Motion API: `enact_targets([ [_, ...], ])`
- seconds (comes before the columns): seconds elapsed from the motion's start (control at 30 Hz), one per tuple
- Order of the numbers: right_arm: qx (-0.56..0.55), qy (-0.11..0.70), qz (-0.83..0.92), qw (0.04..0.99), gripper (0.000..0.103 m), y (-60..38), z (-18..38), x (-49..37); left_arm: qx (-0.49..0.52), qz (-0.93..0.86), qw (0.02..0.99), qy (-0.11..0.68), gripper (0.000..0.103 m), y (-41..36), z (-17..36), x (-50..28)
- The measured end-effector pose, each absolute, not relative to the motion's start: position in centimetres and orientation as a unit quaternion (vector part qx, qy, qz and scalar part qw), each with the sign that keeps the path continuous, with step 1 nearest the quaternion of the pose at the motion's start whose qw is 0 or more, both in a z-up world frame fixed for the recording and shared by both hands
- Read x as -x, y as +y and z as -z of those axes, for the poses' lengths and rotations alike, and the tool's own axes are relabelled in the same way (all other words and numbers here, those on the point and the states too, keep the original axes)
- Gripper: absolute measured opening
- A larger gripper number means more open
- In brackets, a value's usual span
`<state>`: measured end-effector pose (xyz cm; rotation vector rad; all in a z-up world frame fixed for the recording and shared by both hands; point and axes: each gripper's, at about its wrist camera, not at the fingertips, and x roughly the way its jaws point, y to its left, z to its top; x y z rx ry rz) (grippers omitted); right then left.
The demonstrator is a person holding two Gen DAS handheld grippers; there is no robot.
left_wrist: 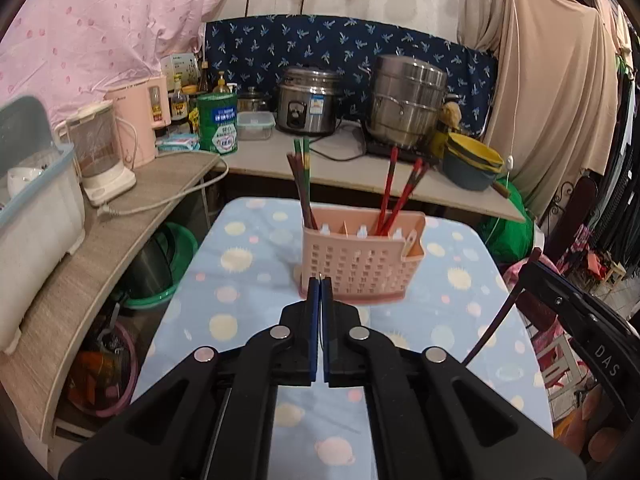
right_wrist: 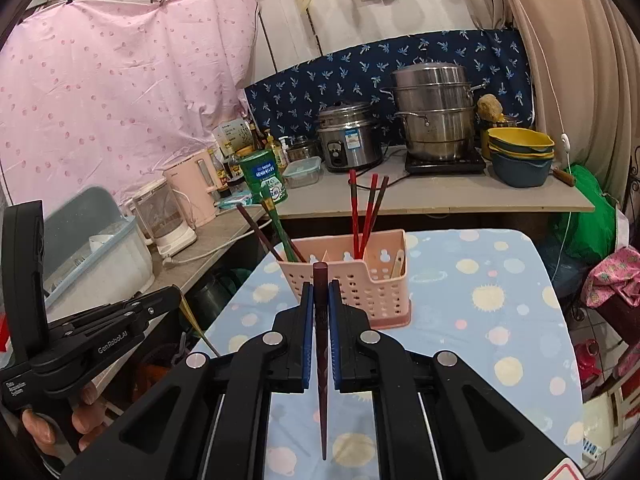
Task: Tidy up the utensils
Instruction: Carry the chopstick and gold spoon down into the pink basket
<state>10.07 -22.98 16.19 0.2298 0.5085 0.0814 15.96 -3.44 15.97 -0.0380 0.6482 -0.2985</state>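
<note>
A pink slotted utensil holder (left_wrist: pixel 362 258) stands on the blue spotted tablecloth (left_wrist: pixel 256 264); it also shows in the right wrist view (right_wrist: pixel 360 280). Dark and green chopsticks (left_wrist: pixel 301 184) stand in its left slot, red ones (left_wrist: pixel 394 192) in a middle slot. My left gripper (left_wrist: pixel 320 280) is shut on a thin yellowish chopstick, seen from the right wrist view (right_wrist: pixel 198 326). My right gripper (right_wrist: pixel 320 286) is shut on a dark brown chopstick (right_wrist: pixel 321 344), held just before the holder. The right gripper's chopstick also shows in the left wrist view (left_wrist: pixel 494 320).
A counter behind holds a rice cooker (left_wrist: pixel 308 100), a steel steamer pot (left_wrist: pixel 406 104), stacked bowls (left_wrist: pixel 474 164), a green tin (left_wrist: pixel 218 122) and a kettle (left_wrist: pixel 138 120). A dish rack box (left_wrist: pixel 32 200) stands on the left shelf. Basins (left_wrist: pixel 160 260) sit under it.
</note>
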Motion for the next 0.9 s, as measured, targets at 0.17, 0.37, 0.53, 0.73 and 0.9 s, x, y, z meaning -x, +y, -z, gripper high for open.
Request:
enact_targets([
  [0.17, -0.118, 0.226, -0.037, 0.966, 0.007, -24.0, -19.3, -13.3, 0.028, 0.14, 0.943, 0.3, 0.001, -3.6, -19.1, -19.3],
  [0.37, -0.119, 0.198, -0.031, 0.973, 0.007, -24.8, -23.4, -17.8, 0.034, 0.133, 0.952, 0.273, 0.001, -4.0, -22.6, -23.0],
  [0.53, -0.105, 0.187, -0.018, 0.977, 0.007, -24.7, -25.3, -21.8, 0.033, 0.131, 0.956, 0.261, 0.001, -5.0, -24.0, -25.9],
  [0.73, -0.099, 0.18, -0.008, 0.979, 0.007, -24.9, -25.3, -25.7, 0.023, 0.123, 0.953, 0.276, 0.001, -6.3, -22.7, -28.7],
  [0.9, -0.094, 0.188, -0.006, 0.978, 0.007, -24.8, -24.2, -27.8, 0.019, 0.126, 0.948, 0.292, 0.001, -7.1, -20.9, -30.0],
])
